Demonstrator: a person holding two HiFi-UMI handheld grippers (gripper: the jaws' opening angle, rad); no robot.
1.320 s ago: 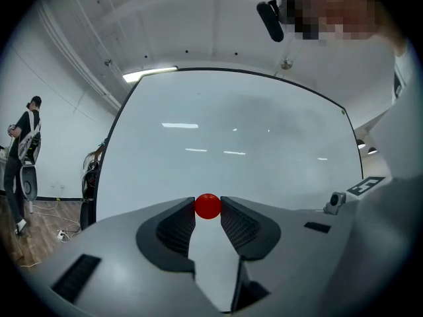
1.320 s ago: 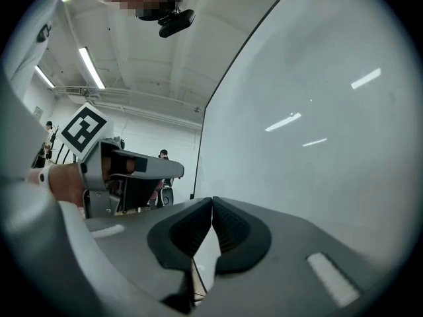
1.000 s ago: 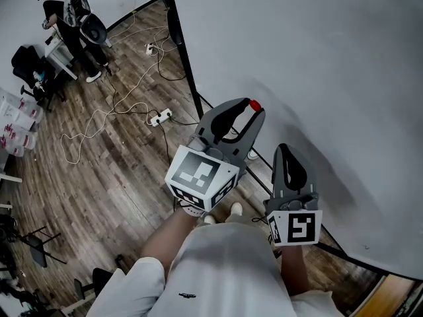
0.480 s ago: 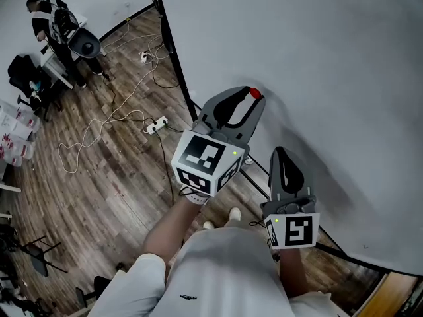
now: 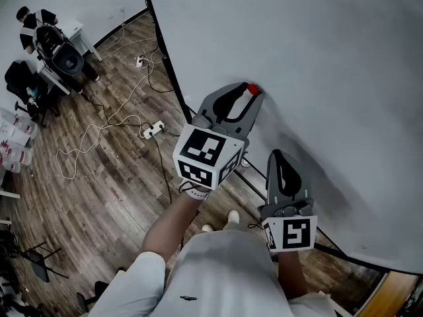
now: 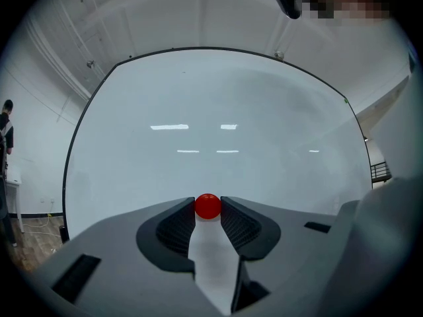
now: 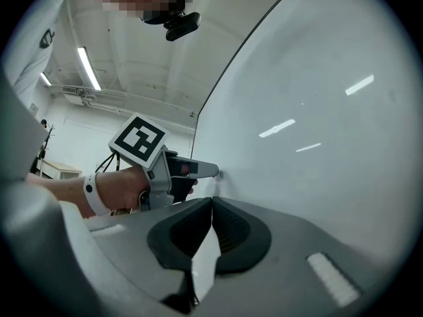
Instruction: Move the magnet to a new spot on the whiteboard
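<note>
A small red round magnet (image 5: pixel 252 89) sits between the tips of my left gripper (image 5: pixel 248 95), right at the whiteboard (image 5: pixel 330 51). In the left gripper view the magnet (image 6: pixel 207 206) is pinched between the two ribbed pads, with the whiteboard (image 6: pixel 218 124) filling the view behind it. My right gripper (image 5: pixel 279 162) hangs lower and to the right, near the board, its jaws closed together with nothing between them. The right gripper (image 7: pixel 211 203) sees the left gripper (image 7: pixel 211 171) touching the whiteboard (image 7: pixel 317 111).
The whiteboard's black frame edge (image 5: pixel 168 71) runs down to a stand foot. Cables and a power strip (image 5: pixel 151 131) lie on the wooden floor. A person (image 5: pixel 39 32) stands by a desk at far left. My own legs and shoes (image 5: pixel 234 215) are below.
My left gripper has carried the magnet slightly up along the board. The head view has shifted, so the floor and person slid left. The right gripper keeps its place.
</note>
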